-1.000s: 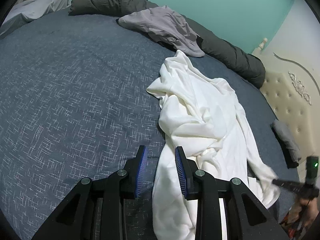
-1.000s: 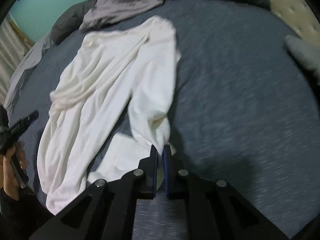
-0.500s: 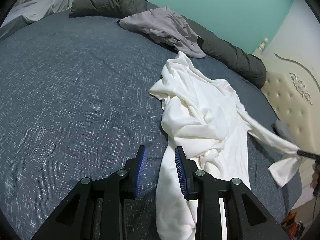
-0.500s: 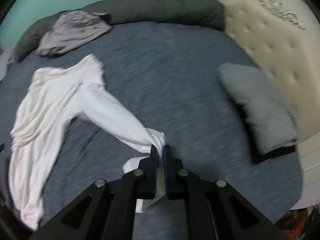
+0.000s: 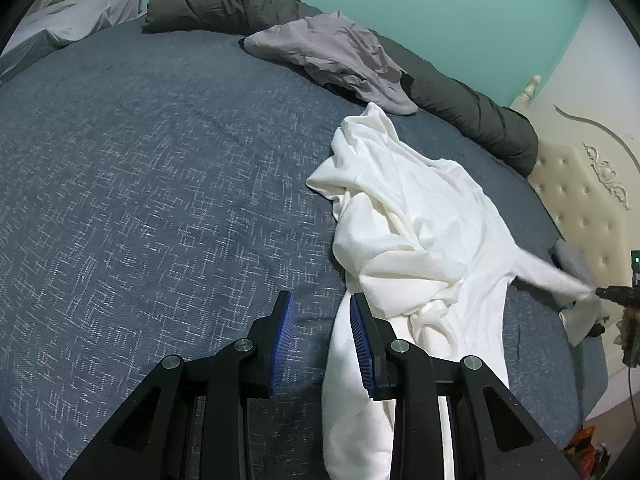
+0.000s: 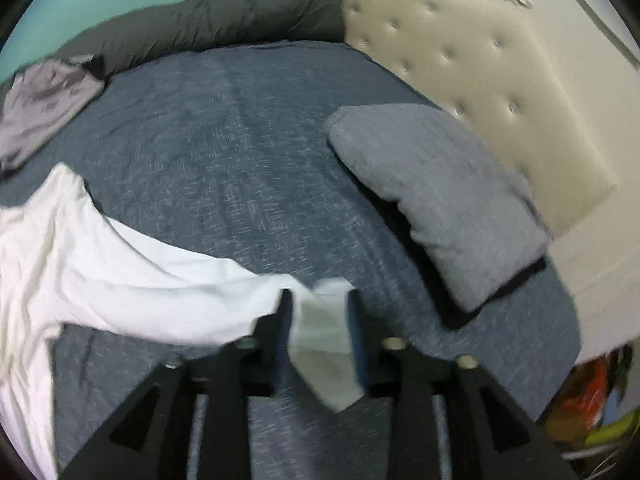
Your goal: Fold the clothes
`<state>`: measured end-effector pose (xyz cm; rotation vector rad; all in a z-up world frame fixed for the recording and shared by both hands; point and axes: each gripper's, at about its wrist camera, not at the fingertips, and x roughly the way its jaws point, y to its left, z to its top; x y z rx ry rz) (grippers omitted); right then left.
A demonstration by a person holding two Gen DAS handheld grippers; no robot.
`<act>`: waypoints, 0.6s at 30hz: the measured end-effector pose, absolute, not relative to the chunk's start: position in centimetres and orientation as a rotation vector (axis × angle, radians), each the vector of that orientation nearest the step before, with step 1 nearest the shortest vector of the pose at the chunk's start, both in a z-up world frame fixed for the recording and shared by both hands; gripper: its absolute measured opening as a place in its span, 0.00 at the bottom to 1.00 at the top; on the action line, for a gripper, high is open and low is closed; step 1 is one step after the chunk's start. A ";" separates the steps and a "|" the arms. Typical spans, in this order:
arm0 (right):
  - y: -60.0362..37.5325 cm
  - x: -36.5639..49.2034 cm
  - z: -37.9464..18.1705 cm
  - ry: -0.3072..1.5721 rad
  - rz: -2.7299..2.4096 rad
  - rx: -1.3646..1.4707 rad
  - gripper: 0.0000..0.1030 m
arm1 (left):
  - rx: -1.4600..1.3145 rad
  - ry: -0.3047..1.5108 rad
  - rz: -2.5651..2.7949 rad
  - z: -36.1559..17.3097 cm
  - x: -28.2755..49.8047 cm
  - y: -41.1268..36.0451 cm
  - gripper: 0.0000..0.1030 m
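A crumpled white long-sleeved garment (image 5: 420,216) (image 6: 80,264) lies on the blue-grey bed cover (image 5: 140,180). One sleeve (image 5: 548,272) is stretched out toward the headboard side. My right gripper (image 6: 318,296) (image 5: 616,294) has its jaws opening, with the sleeve end (image 6: 324,328) hanging loosely between them. My left gripper (image 5: 320,300) is open just above the bed at the garment's near end. The cloth's edge runs under its right finger (image 5: 360,332), and nothing is gripped.
A grey garment (image 5: 340,56) (image 6: 44,100) lies at the far side against a dark rolled duvet (image 5: 224,4). A folded grey piece (image 6: 440,196) sits by the cream tufted headboard (image 6: 480,60). The bed edge drops off just right of my right gripper.
My right gripper pulled the sleeve out sideways toward the headboard, stretching it away from the body of the garment, and its jaws have parted. The left gripper has stayed put.
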<state>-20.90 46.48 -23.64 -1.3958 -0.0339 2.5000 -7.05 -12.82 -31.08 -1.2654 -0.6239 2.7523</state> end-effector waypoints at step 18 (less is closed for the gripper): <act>23.1 -10.9 -33.8 0.401 2.815 -2.205 0.44 | -1.245 -0.629 2.789 -30.2 -4.9 -14.5 0.30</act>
